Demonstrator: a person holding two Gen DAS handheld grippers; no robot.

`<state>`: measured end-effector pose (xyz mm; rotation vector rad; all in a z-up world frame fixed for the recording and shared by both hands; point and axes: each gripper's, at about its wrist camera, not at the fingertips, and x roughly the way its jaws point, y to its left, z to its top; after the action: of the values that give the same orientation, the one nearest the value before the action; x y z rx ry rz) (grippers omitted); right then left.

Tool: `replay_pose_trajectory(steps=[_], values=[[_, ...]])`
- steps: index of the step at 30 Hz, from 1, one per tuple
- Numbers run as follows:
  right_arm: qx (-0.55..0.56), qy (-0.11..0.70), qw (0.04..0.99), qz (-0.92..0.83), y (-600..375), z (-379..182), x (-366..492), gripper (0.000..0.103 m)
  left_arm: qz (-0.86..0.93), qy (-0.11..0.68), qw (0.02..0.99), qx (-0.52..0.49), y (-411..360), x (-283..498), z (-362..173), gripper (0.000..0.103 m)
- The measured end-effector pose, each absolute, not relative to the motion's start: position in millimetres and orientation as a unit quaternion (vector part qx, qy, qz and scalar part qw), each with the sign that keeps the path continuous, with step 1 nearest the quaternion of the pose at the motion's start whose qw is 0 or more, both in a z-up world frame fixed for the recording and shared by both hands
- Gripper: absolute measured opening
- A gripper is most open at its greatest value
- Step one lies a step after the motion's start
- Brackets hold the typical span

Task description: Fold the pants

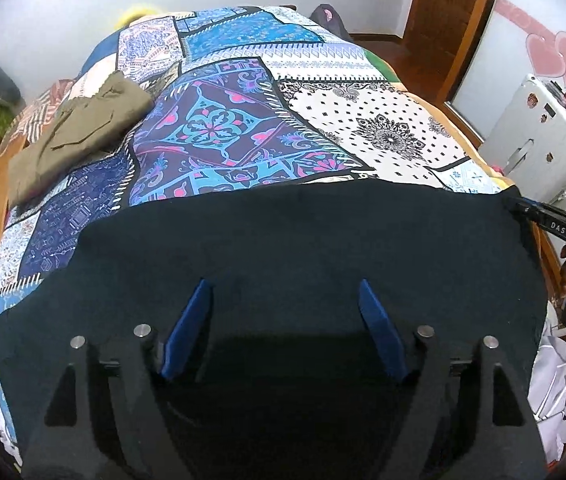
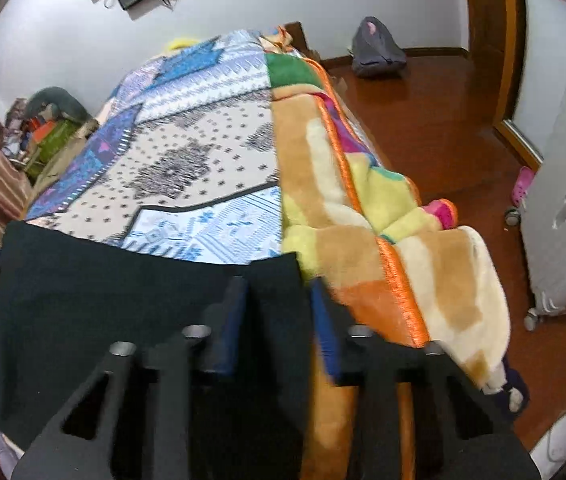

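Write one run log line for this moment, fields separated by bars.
step: fold pants | dark pants: flat on bed | left tool: open above them | right tool: pinching pants corner

The dark pants [image 1: 283, 240] were a matt, smooth cloth that gave back no shine. The bedspread [image 1: 243, 128] under them was a thin printed cotton-like cloth, flat in finish. The olive garment [image 1: 83, 128] looked like a coarser woven cloth. The blanket [image 2: 363, 240] was thick fleece with a fuzzy pile and a shiny satin-like orange edging. The floor [image 2: 423, 120] was glossy polished wood. The suitcase [image 2: 563, 220] was hard, smooth plastic. The left gripper [image 1: 285, 328] had matt black plastic arms, dull metal pins and blue fingers [image 1: 187, 332].
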<state>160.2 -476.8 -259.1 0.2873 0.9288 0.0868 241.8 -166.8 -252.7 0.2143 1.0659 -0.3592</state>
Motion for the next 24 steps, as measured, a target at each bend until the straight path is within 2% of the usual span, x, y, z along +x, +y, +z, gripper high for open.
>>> replay_pose_trajectory(steps=[3,8,11,13,15,22,24], values=[[0.109,0.433,0.894,0.036,-471.9,-252.1,158.3,0.011,-0.166,0.501,0.843,0.109,-168.9,239.9,-251.7,0.077],[0.103,0.447,0.888,0.032,-473.0,-252.3,166.3,0.012,-0.163,0.502,0.842,0.111,-169.0,240.0,-250.8,0.077],[0.128,0.464,0.876,0.026,-481.0,-248.4,161.8,0.022,-0.167,0.508,0.837,0.117,-172.9,239.6,-245.3,0.076],[0.161,0.462,0.872,0.02,-493.4,-239.6,146.8,0.034,-0.178,0.5,0.839,0.122,-179.4,235.3,-237.6,0.076],[0.192,0.453,0.87,0.012,-502.2,-230.8,128.4,0.053,-0.198,0.482,0.843,0.133,-192.7,227.5,-225.8,0.076],[0.238,0.459,0.856,0.001,-492.1,-218.9,63.0,0.056,-0.278,0.449,0.834,0.158,-254.7,202.1,-208.0,0.076],[0.25,0.467,0.848,0.001,-483.1,-223.9,53.1,0.061,-0.295,0.452,0.825,0.17,-275.7,195.3,-213.3,0.076]])
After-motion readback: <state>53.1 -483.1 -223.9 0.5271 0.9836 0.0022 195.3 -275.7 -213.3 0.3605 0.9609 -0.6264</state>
